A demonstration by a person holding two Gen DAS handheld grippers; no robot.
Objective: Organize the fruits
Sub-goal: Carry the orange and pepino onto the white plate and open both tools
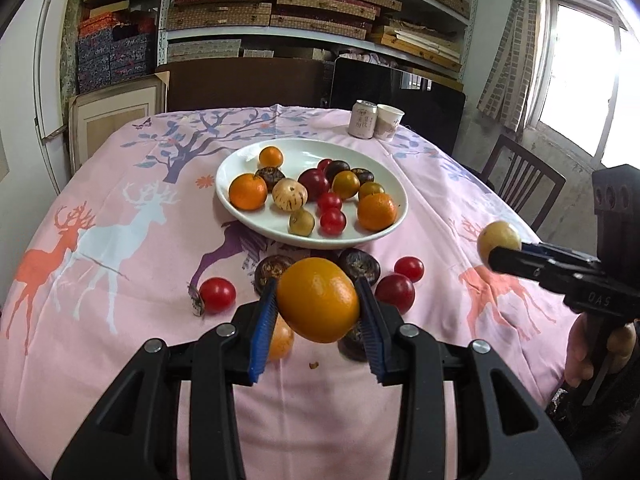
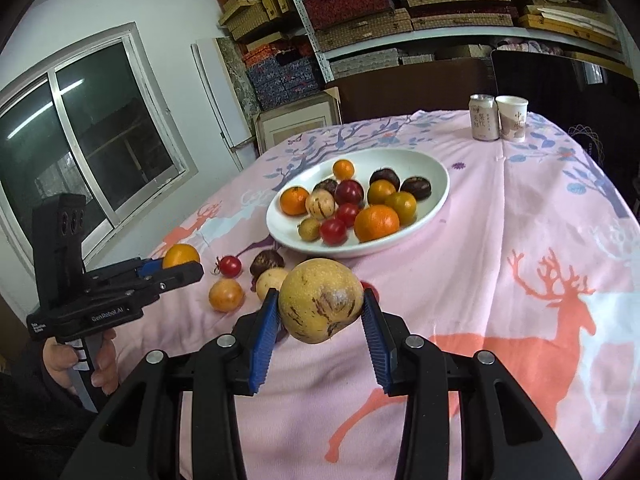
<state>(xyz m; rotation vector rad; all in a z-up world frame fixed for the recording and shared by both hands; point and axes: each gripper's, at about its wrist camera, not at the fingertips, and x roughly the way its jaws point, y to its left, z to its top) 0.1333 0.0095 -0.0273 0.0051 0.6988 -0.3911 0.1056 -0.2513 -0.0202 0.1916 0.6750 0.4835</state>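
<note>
On the pink tablecloth sits the white plate, already w/ most fruit in it; several loose fruits lie just in front of it. Left gripper is clamped on an orange, lifted off the cloth; right gripper is clamped on a speckled yellow fruit, also lifted. Judgement: carry both over the rim, lower into bare spots, release gently so nothing rolls out.
</note>
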